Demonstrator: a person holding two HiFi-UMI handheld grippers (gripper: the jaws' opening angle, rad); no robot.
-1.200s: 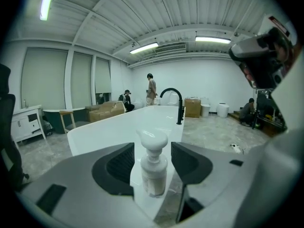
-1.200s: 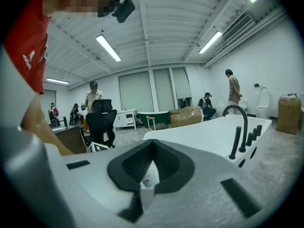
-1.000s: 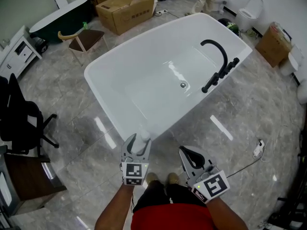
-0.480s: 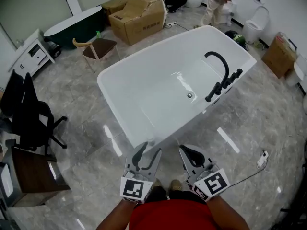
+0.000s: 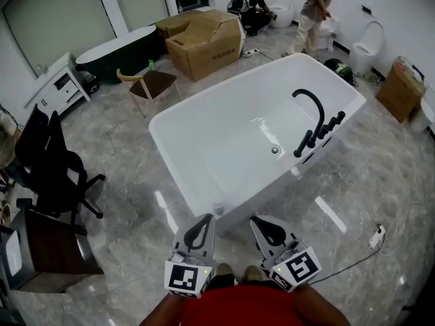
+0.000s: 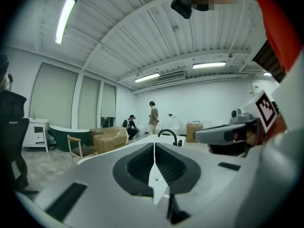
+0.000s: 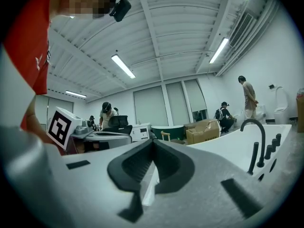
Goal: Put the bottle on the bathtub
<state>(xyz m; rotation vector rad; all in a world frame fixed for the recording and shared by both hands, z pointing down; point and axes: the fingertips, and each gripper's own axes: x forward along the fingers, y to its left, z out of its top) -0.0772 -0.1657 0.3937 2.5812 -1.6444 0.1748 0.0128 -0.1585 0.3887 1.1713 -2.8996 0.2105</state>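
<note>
A small white bottle (image 5: 217,209) stands on the near corner of the white bathtub's rim (image 5: 224,87), seen only in the head view. My left gripper (image 5: 202,221) is just short of the bottle, near my body, shut and empty. My right gripper (image 5: 267,223) is beside it to the right, also shut and empty. In the left gripper view the gripper (image 6: 153,151) has its jaws closed together, and the tub's black faucet (image 6: 168,136) shows beyond them. The right gripper view shows its gripper (image 7: 152,148) with jaws closed and the faucet (image 7: 254,139) at the right.
A black faucet (image 5: 314,121) rises from the tub's right rim. A black office chair (image 5: 54,168) and a dark desk (image 5: 41,250) stand at the left. A wooden chair (image 5: 153,83), a cardboard box (image 5: 204,36), a dark tub (image 5: 119,46) and two people (image 5: 316,5) are at the back. A cable (image 5: 377,236) lies on the floor.
My left gripper held the bottle at the tub's near rim; it has let go, and the bottle stays on the rim. Both grippers have drawn back toward me.
</note>
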